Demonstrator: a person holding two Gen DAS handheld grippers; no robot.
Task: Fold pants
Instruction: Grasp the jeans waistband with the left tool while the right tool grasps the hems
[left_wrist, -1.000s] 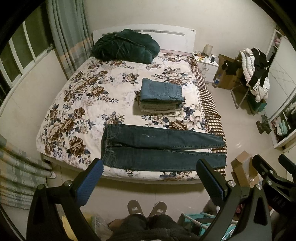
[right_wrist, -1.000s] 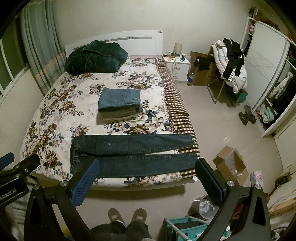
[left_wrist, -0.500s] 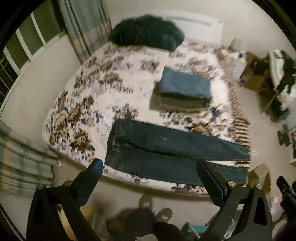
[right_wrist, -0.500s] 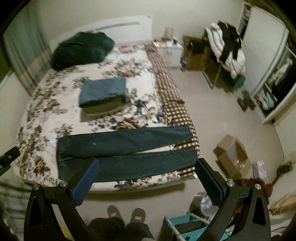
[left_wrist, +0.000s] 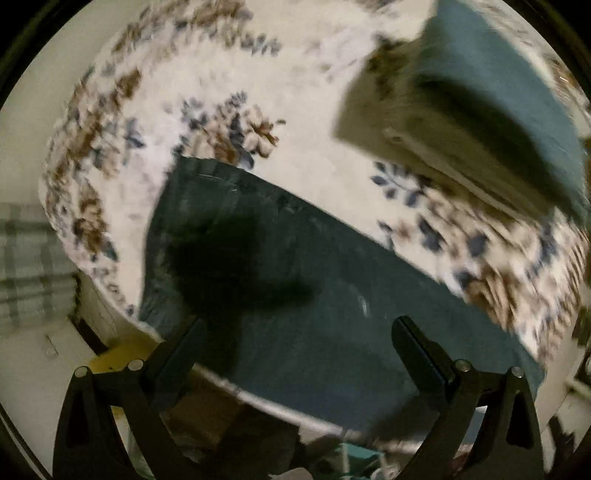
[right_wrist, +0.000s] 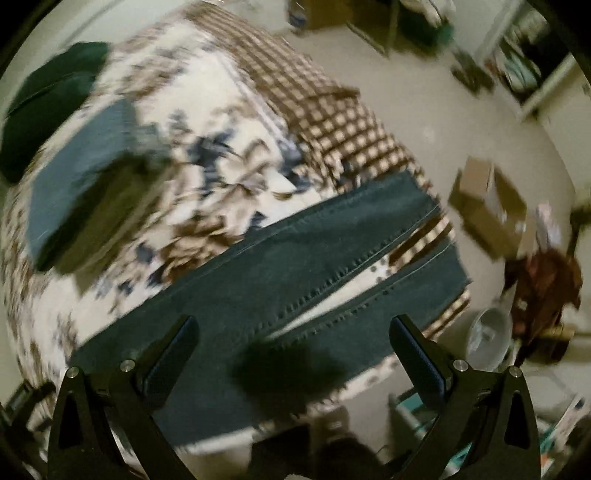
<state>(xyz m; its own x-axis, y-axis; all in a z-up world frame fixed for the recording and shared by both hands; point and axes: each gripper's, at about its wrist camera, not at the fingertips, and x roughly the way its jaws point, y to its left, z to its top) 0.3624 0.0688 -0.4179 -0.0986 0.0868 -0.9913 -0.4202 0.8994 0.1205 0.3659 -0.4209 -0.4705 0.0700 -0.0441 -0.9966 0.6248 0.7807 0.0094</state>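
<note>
Dark blue jeans (left_wrist: 295, 280) lie flat along the near edge of the floral bed (left_wrist: 221, 92). The left wrist view shows their waist end at the left. The right wrist view shows the two legs (right_wrist: 332, 258), with the cuffs reaching the checked bed edge. My left gripper (left_wrist: 295, 332) is open and empty, close above the waist end. My right gripper (right_wrist: 291, 332) is open and empty, close above the legs. Each gripper casts a dark shadow on the denim. Both views are motion-blurred.
A stack of folded clothes (left_wrist: 480, 103) with blue jeans on top lies behind the pants, also in the right wrist view (right_wrist: 85, 177). A dark green duvet (right_wrist: 48, 96) sits at the bed head. A cardboard box (right_wrist: 487, 210) and clutter lie on the floor to the right.
Both grippers have dropped quickly from high above the bed to close over the jeans, the left towards the waist, the right towards the legs. Both stay open.
</note>
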